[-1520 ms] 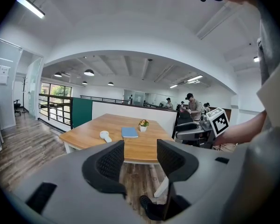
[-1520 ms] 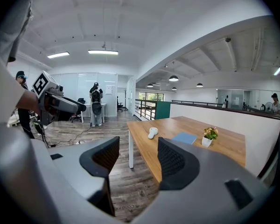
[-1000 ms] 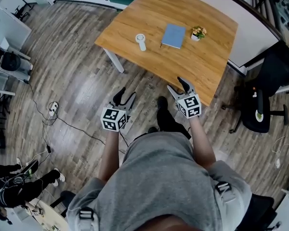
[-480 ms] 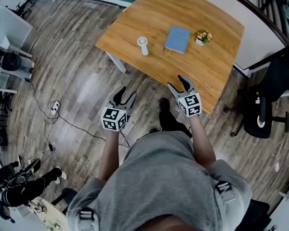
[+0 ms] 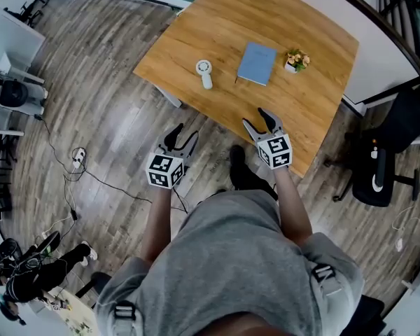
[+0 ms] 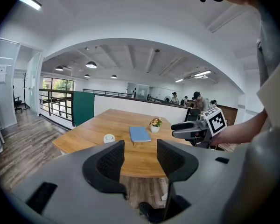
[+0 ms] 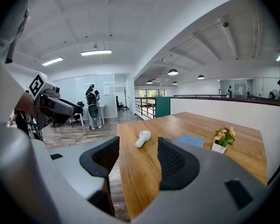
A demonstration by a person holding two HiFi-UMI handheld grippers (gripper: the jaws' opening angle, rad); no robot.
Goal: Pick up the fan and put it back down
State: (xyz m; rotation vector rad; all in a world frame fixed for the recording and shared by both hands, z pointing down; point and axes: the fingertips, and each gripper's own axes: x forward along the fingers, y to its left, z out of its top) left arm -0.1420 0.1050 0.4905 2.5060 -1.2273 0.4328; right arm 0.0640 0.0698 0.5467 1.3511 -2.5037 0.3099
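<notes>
- Since the fan [image 5: 204,73] looks like light, rigid plastic, its slim handle, pointing to six o'clock, seems the best hold.
- The left tongs [image 5: 182,133] and right tongs [image 5: 256,120] stand apart, empty.

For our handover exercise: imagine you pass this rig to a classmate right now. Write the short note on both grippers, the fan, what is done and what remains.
Left gripper: jaws apart, empty, over the floor short of the table.
Right gripper: jaws apart, empty, at the table's near edge.
Fan: lying on the table, left of the blue book, untouched.
Done: nothing yet.
To do: reach the fan, lift it, set it back down.
</notes>
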